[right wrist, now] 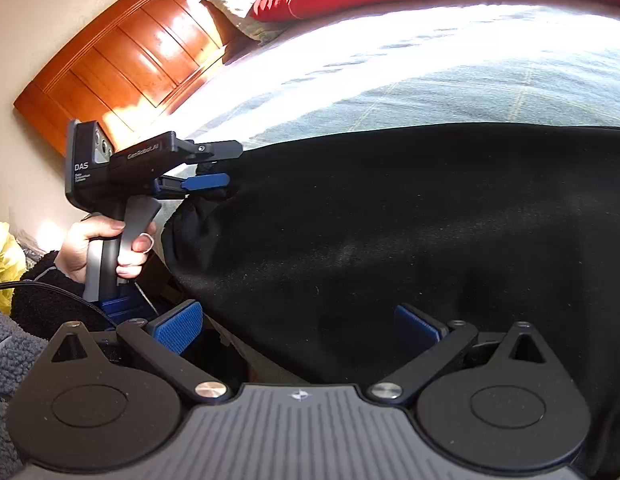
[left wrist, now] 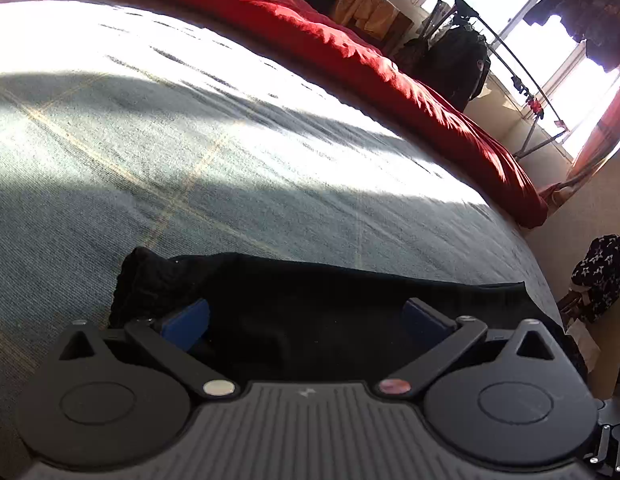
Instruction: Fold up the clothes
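One black garment fills the middle and right of my right wrist view, spread over the blue-grey bedspread, its upper edge running across the frame about a third of the way down. In the left wrist view the same cloth lies low in the frame, a dark band just ahead of my fingers, with a bunched corner at lower left.

My left claw stands wide open, blue pads far apart, the cloth lying between and beneath them, but nothing pinched. In the right wrist view I see that same tool at middle left, my hand wrapped around its grip, its tips at the garment's bunched corner; from that side angle I cannot tell whether any fabric sits between them. My right claw is also spread wide, the pads either side of the cloth's near edge and holding nothing.

Farther out, a red duvet lies along the far side of the bed, a wooden headboard sits at upper left of the right view, and a drying rack stands by the bright window at upper right of the left view.

I judge the grasp is not yet made. The risk: black on black hides the layers, so I may close on one ply only, or on bedspread too, and drag a crooked fold. Uneven grips would skew the edge.
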`<state>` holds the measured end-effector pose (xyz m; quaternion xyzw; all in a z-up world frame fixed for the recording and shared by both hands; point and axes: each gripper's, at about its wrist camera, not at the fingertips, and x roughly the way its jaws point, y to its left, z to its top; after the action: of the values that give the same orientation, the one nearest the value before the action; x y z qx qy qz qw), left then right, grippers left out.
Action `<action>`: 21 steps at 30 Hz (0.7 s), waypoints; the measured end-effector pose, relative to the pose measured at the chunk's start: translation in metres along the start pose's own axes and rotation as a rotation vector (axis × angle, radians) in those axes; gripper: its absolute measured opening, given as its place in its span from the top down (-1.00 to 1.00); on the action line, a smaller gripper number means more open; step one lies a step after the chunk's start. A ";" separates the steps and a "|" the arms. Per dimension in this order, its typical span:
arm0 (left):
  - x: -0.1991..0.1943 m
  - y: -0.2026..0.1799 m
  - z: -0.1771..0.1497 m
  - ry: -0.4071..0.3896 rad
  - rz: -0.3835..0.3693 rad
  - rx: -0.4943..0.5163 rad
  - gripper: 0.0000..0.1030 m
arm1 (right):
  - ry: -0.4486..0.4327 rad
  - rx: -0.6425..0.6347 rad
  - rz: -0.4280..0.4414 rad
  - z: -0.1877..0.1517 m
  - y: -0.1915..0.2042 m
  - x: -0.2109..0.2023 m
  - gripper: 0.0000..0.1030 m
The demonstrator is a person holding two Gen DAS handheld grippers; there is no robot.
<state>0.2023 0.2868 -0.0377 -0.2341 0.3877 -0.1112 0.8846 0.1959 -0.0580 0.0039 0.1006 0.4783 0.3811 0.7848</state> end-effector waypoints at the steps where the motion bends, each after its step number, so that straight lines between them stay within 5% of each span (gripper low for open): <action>1: -0.004 -0.005 -0.002 0.002 -0.024 0.019 -0.99 | -0.012 0.014 -0.011 -0.002 -0.003 -0.004 -1.00; 4: -0.003 -0.013 -0.011 0.024 -0.042 0.052 -0.99 | -0.009 0.062 -0.037 -0.009 -0.015 -0.006 -1.00; 8: 0.011 -0.006 -0.019 0.069 0.068 0.039 -0.99 | 0.014 0.115 -0.078 -0.019 -0.028 -0.006 -1.00; 16: 0.009 -0.026 -0.011 0.060 0.115 0.078 -0.99 | -0.102 0.150 -0.228 -0.021 -0.054 -0.050 -1.00; 21: 0.009 -0.046 -0.010 0.066 0.122 0.102 -0.99 | -0.076 0.143 -0.216 -0.039 -0.066 -0.059 -1.00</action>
<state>0.2002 0.2404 -0.0266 -0.1610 0.4240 -0.0846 0.8872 0.1820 -0.1529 -0.0113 0.1185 0.4823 0.2550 0.8297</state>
